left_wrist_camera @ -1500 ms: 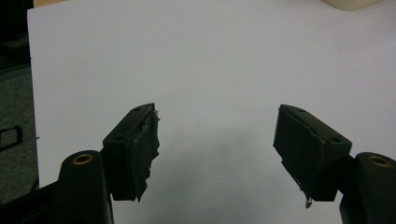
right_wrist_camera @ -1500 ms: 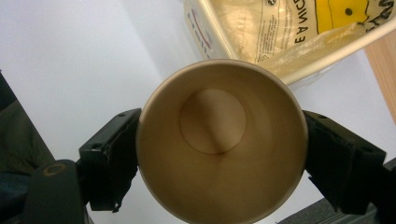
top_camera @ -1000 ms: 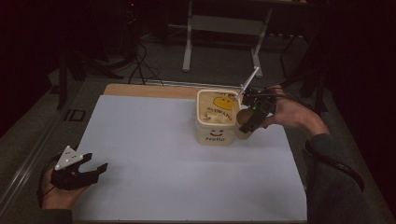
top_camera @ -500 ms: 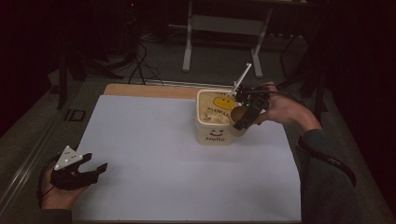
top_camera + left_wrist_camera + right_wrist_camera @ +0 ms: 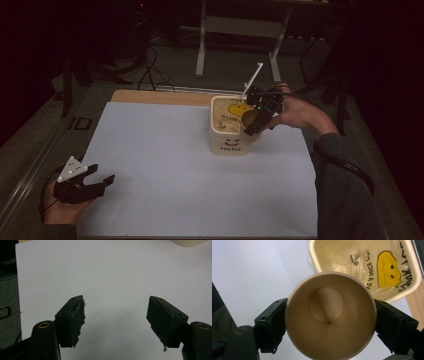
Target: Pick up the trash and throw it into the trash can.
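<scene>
We saw the right gripper (image 5: 252,120) at the centre right of the high view, jaws clamped on a brown paper cup (image 5: 248,119) that sat at the right rim of a cream bin (image 5: 222,142) marked "Hello". In the right gripper view the paper cup (image 5: 330,315) took up the middle of the frame, open mouth facing the camera, inside empty, a black jaw pressed against each side of its wall. Behind it, upper right of that frame, the cream bin (image 5: 313,255) was lined with a clear plastic bag (image 5: 367,267) printed with a yellow smiley face. The bin stood on the white tabletop (image 5: 165,150), upper middle of the high view, near the far edge where a wooden strip (image 5: 150,96) showed. A thin white stick (image 5: 252,78) rose from the right gripper toward the top of the frame. The left gripper (image 5: 102,181) rested at the lower left of the high view, well apart from the bin, grey three-cornered plate on top. In the left gripper view the left gripper (image 5: 116,315) had its jaws released, wide apart, nothing between them, bare white tabletop (image 5: 112,272) below
</scene>
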Motion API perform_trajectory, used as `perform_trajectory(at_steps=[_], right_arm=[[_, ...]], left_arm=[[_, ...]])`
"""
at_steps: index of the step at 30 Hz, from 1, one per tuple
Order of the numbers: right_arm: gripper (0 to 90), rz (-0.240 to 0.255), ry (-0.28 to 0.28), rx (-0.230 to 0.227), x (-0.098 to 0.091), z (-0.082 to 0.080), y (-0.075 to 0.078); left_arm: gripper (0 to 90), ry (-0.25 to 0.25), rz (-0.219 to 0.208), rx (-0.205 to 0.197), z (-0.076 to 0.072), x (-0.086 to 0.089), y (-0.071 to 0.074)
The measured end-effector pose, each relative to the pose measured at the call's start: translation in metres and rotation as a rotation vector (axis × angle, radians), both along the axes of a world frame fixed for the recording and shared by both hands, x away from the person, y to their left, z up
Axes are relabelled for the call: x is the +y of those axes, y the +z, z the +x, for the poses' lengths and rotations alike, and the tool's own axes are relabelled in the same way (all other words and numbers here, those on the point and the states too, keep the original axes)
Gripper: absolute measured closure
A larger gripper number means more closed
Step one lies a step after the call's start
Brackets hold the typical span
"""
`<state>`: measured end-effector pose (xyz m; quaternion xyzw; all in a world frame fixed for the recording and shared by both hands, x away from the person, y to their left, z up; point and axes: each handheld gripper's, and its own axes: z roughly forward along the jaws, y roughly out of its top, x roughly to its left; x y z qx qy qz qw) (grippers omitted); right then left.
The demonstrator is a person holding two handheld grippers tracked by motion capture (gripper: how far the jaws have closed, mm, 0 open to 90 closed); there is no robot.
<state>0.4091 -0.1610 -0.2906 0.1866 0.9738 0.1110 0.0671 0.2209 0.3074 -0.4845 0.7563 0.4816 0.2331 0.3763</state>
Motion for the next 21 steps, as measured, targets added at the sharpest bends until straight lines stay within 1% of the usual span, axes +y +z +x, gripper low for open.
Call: perform_trajectory(at_steps=[8, 21], right_arm=[[16.9, 0.008, -0.006, 0.007, 0.002, 0.004, 0.003], [16.9, 0.023, -0.010, -0.004, 0.012, 0.012, 0.015]], left_arm=[[30.6, 0.001, -0.005, 0.003, 0.000, 0.001, 0.000], [30.6, 0.000, -0.008, 0.005, 0.000, 0.001, -0.001]])
